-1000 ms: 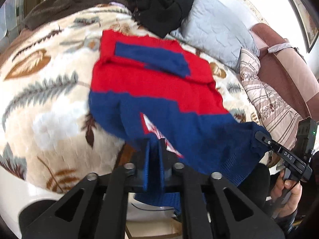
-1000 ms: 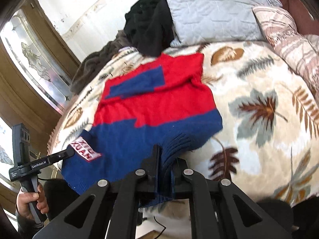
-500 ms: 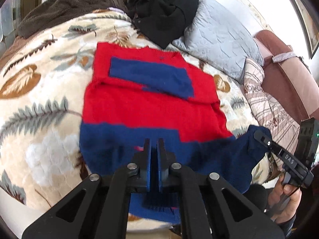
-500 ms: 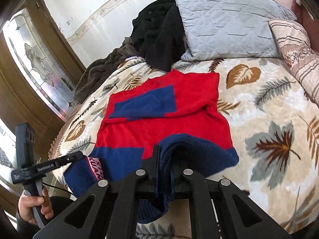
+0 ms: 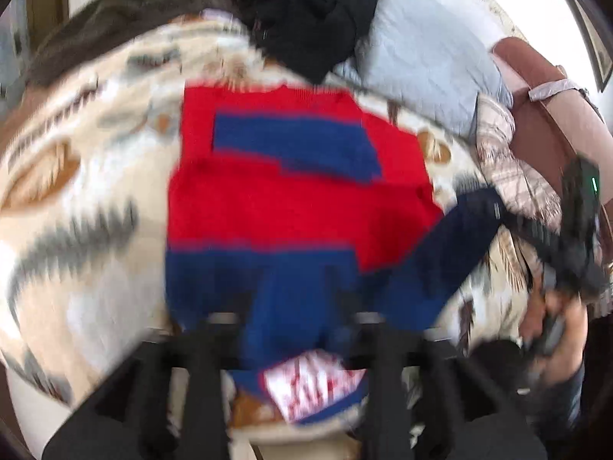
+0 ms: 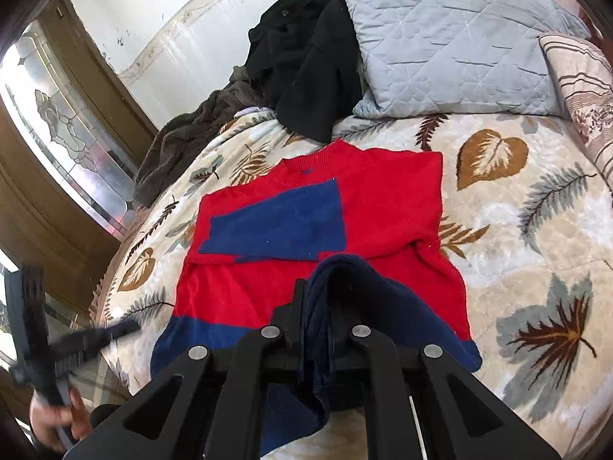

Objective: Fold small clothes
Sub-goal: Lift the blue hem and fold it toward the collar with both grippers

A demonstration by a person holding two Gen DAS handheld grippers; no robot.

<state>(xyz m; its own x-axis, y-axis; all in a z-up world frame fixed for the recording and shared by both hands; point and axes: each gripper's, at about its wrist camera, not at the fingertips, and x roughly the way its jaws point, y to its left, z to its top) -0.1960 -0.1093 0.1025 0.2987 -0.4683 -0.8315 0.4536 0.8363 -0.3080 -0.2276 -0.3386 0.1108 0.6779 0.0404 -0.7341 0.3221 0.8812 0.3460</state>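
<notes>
A red and blue knit sweater (image 6: 383, 211) lies flat on the leaf-patterned bed, neck towards the pillows, with a blue sleeve folded across its chest. My right gripper (image 6: 318, 299) is shut on the sweater's blue hem and holds it lifted over the red middle. The left wrist view is blurred by motion. There my left gripper (image 5: 295, 318) has its fingers spread wide apart over the blue hem (image 5: 291, 287), and a white and red label (image 5: 310, 387) shows below them. The right gripper (image 5: 494, 207) also shows at the right of that view with blue cloth in it.
A black garment (image 6: 306, 69) and a grey quilted pillow (image 6: 452, 38) lie at the head of the bed. A brown fleece blanket (image 6: 191, 134) lies at the far left. A striped pillow (image 6: 582, 88) is at the right. A wooden door with glass (image 6: 57, 134) stands left.
My left gripper has opened and let go of the hem, which was pinched before. My right gripper has carried its hem corner further up over the red part. The left view has turned blurry.
</notes>
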